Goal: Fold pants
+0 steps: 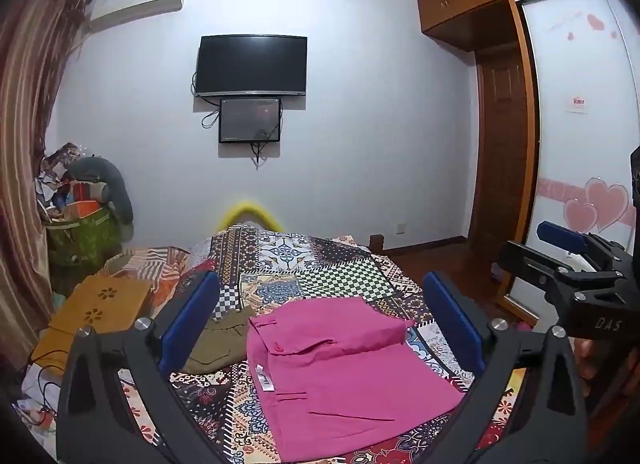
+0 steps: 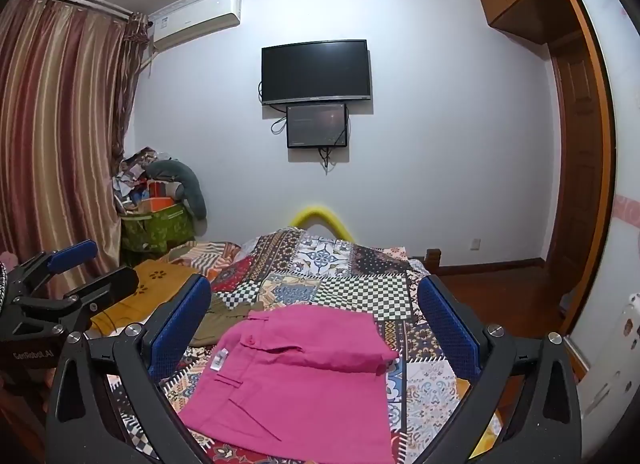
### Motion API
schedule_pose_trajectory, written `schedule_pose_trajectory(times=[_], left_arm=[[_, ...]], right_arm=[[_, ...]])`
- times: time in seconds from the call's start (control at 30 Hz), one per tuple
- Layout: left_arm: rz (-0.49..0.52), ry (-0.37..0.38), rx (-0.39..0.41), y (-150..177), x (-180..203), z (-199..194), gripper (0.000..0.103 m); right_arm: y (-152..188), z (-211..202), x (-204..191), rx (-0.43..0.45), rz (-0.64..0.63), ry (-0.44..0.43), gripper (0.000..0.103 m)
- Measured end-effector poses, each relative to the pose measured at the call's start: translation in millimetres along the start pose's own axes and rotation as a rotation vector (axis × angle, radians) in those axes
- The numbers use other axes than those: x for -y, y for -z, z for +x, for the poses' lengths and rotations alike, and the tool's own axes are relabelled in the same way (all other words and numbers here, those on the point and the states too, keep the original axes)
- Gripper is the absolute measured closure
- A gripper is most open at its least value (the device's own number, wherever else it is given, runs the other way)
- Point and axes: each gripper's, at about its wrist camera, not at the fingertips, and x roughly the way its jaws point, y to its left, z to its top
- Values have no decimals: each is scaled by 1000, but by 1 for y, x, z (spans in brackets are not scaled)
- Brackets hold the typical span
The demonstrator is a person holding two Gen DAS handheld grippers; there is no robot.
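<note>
Pink pants [image 1: 344, 368] lie folded on the patterned bedspread [image 1: 320, 264], with the far part doubled over the near part; they also show in the right wrist view [image 2: 296, 376]. My left gripper [image 1: 320, 316] is open and empty, held above the near end of the pants. My right gripper [image 2: 316, 324] is open and empty, also above them. The right gripper shows at the right edge of the left wrist view [image 1: 568, 252], and the left gripper at the left edge of the right wrist view [image 2: 80, 264].
An olive garment [image 1: 218, 344] lies just left of the pants. A yellow-brown folded piece [image 1: 96, 308] lies further left on the bed. A cluttered green bag [image 1: 80, 232] stands by the curtain. A wardrobe [image 1: 560, 144] is at the right.
</note>
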Motion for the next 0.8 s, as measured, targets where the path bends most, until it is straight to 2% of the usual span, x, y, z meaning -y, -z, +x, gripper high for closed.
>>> schedule_pose_trajectory(times=[0.8], left_arm=[[3, -27, 0, 7, 6, 4, 0]], right_arm=[[2, 5, 1, -17, 8, -14, 0]])
